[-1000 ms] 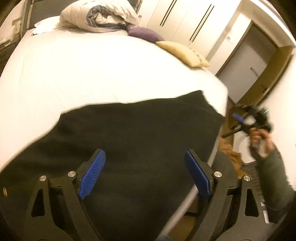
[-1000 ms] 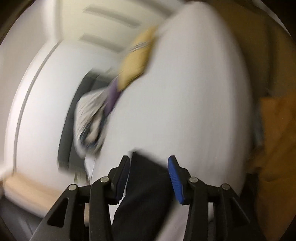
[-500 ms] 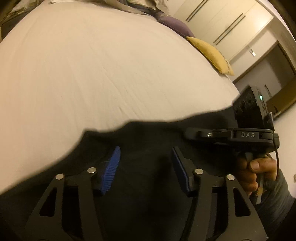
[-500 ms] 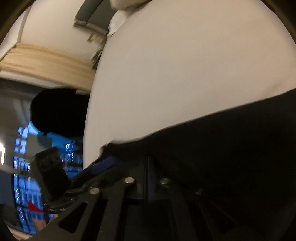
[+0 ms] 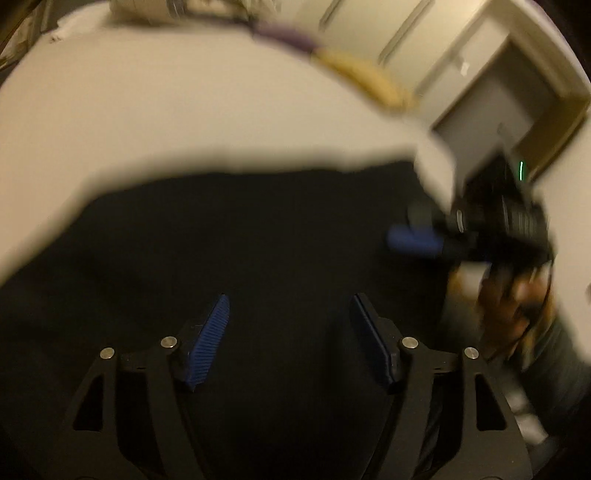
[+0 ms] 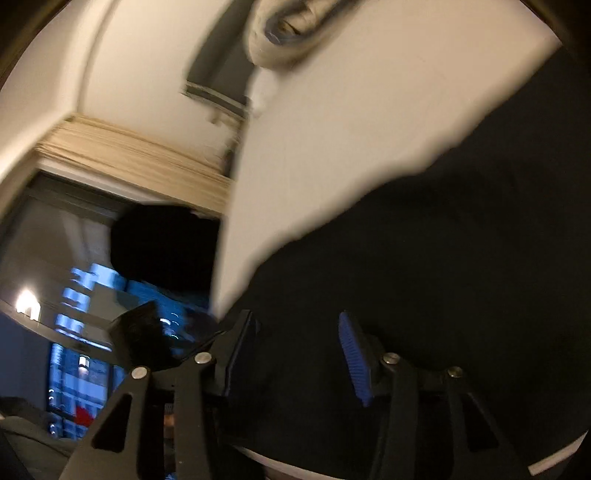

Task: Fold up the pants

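- Left wrist view: the black pants lie spread on the white bed, filling the near half of the picture. The landmark here is the pants.
- The left gripper is over the pants with its jaws wide apart; nothing sits between the blue pads, only dark cloth below. Whether the fingertips touch the cloth cannot be told.
- At the right edge of the pants, the right gripper shows blurred, one blue pad pointing in toward the cloth. The person's right hand grips its handle just beyond the bed's edge.
- Beyond the pants, at the far side of the bed, lie a yellow cushion, a purple cushion beside it, and a bundled duvet.
- Past the bed's corner stands a grey door.
- Right wrist view: the pants fill the right and lower part, lying on the bed.
- The right gripper is over the near edge of the pants, jaws apart, holding nothing; the cloth lies under both pads.
- Beyond the pants the duvet sits at the head of the bed.
- Left of the pants, off the bed, a dark window shows blue lights, with a pale curtain above.
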